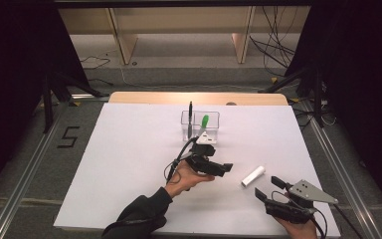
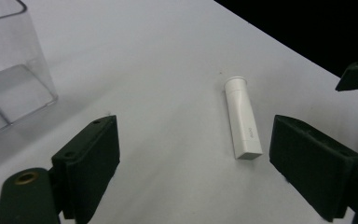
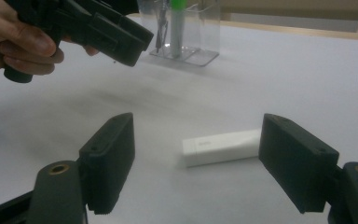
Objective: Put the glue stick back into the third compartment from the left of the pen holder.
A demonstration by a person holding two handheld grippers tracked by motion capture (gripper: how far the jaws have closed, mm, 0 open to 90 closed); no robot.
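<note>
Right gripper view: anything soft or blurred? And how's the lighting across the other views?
Right gripper view: the left tongs and hand look smeared, the clear box behind is soft, the white tube fairly sharp. Left gripper view: even light, tube crisp, faint sheen on the box wall. High view: bright white table, dark surroundings.

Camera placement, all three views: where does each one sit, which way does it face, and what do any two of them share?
High view: above the person's side, facing forward and down on the table; forearms, left gripper and right gripper enter from below.
Left gripper view: rides the left gripper, looking between open jaws at the white tube and clear container.
Right gripper view: rides the right gripper, facing the tube, container and left hand.
Shared: both gripper views show tube and container.
</note>
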